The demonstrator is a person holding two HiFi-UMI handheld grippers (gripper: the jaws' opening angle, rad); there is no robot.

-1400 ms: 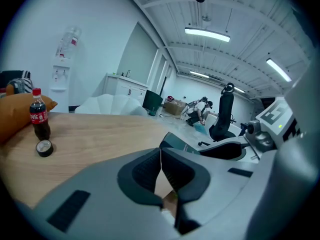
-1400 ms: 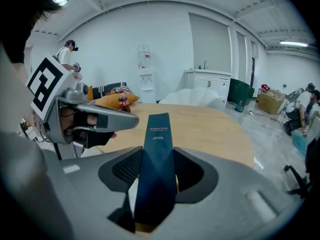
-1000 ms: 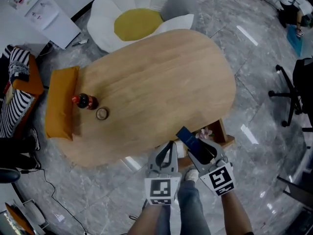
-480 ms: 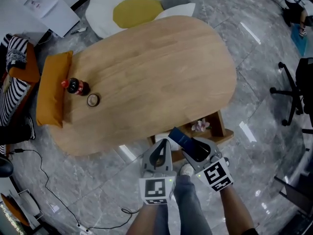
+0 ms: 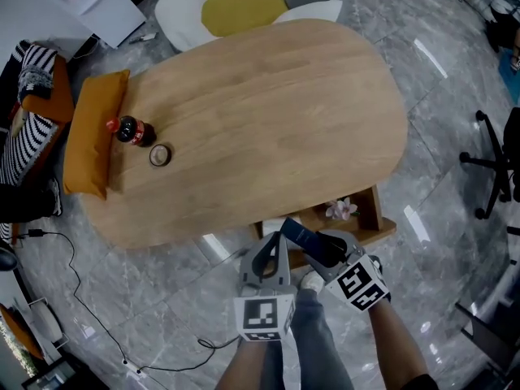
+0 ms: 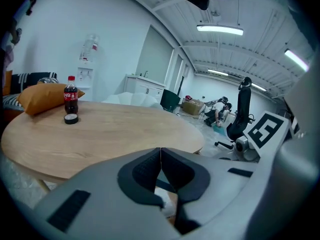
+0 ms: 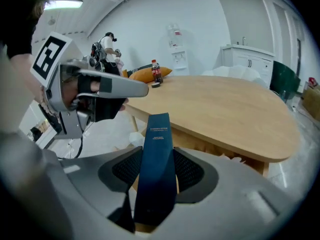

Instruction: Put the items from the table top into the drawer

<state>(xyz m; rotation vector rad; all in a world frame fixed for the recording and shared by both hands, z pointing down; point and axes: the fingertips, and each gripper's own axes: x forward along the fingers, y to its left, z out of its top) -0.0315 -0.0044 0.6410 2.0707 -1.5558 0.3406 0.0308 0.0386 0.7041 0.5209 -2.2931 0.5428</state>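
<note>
My right gripper (image 5: 322, 248) (image 7: 156, 170) is shut on a dark blue box (image 5: 301, 236) (image 7: 155, 171), held on edge between both pads just below the table's near edge. It hangs over the open wooden drawer (image 5: 357, 218), where a pink flower (image 5: 341, 210) lies. My left gripper (image 5: 268, 257) (image 6: 160, 161) is shut and empty beside it. Far off on the oval wooden table (image 5: 260, 120) (image 6: 100, 129) stand a cola bottle (image 5: 128, 130) (image 6: 70, 95) and a small roll of tape (image 5: 159, 154) (image 6: 71, 118).
An orange cushion (image 5: 91, 140) lies at the table's left end, by a striped cloth (image 5: 20, 149). A white and yellow flower-shaped seat (image 5: 244, 6) is behind the table. An office chair (image 5: 500, 165) stands to the right. A cable (image 5: 89, 315) runs over the grey floor.
Both grippers have sunk below the table's near edge, the right one tipping further down with the blue box. The view has shifted, showing more of the open drawer.
</note>
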